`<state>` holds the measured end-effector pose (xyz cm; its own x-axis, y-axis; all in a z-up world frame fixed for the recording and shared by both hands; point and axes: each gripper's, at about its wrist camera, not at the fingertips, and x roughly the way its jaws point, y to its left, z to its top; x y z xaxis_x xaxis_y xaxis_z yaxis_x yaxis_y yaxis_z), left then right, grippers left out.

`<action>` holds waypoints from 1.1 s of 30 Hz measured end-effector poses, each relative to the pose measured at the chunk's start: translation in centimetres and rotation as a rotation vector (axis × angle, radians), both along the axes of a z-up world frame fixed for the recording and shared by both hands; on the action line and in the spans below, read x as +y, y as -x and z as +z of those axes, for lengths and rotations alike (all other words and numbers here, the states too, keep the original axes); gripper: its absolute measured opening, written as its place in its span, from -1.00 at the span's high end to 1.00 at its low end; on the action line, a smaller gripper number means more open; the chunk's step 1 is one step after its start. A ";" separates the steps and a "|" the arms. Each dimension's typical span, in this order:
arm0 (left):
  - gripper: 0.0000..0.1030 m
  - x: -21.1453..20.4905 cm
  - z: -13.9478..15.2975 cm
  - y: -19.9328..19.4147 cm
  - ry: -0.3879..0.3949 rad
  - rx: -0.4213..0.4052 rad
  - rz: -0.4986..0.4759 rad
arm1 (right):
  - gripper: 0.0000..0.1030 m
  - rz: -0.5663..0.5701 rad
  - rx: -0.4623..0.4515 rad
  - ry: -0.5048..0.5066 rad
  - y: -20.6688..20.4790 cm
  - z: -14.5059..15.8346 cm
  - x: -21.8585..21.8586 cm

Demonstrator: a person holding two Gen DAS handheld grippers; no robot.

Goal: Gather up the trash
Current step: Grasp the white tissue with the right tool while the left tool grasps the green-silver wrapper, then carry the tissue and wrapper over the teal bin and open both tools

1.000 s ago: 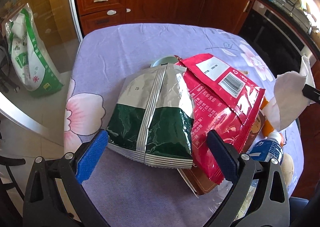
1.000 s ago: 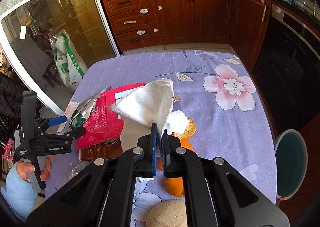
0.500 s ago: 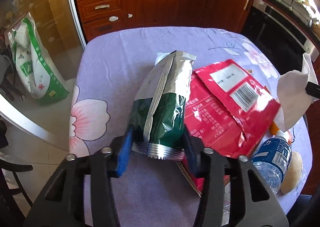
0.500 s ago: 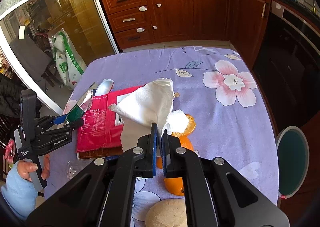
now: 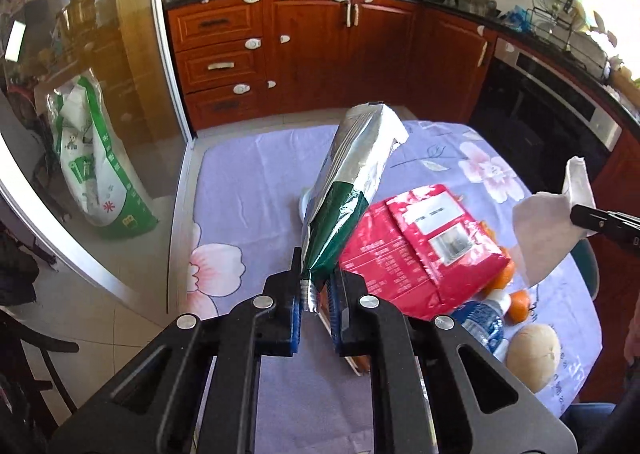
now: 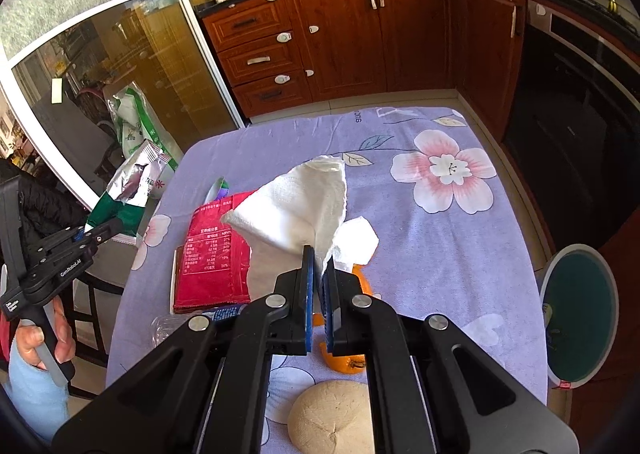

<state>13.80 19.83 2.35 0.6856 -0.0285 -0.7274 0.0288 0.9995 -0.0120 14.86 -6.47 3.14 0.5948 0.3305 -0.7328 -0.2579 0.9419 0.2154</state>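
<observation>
Silver-and-green foil, that's the snack bag (image 5: 352, 182), pinched at its crimped bottom edge by the left gripper (image 5: 316, 294), jaws clamped tight on it, and the bag stands up off the table (image 5: 248, 182), clear of the cloth, leaning away toward the cabinets. From the right wrist view that same bag (image 6: 132, 190) hangs out past the table's left edge, gripper (image 6: 90, 232) underneath it. Over on the other side, the right gripper (image 6: 318, 290) has its jaws closed narrow on a white paper towel (image 6: 296, 206), which fans upward above the tabletop. Below it lies the red packet (image 6: 218, 250), flat on the lilac flowered cloth, atop a brown box edge. Near the front, an orange (image 6: 344, 364), a round bun (image 6: 332, 418) and a water bottle (image 5: 480, 322).
</observation>
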 end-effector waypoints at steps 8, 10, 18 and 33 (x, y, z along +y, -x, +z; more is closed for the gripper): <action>0.78 -8.8 3.6 1.3 0.006 -0.047 -0.161 | 0.92 -0.075 -0.066 -0.038 2.2 2.6 -5.3; 0.78 -11.4 4.0 1.3 0.020 -0.049 -0.205 | 0.92 -0.105 -0.082 -0.039 2.7 3.0 -7.3; 0.78 -22.3 3.6 0.6 0.053 -0.021 -0.374 | 0.92 -0.273 -0.125 -0.025 4.6 3.8 -17.4; 0.77 -41.6 -1.4 -1.1 0.054 0.107 -0.666 | 0.92 -0.544 -0.023 0.003 6.9 -2.6 -34.5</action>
<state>14.85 -21.80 0.97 0.4335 -0.4585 -0.7758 0.6343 0.7668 -0.0987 7.93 -40.94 0.54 0.6956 -0.0312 -0.7178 0.2619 0.9413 0.2129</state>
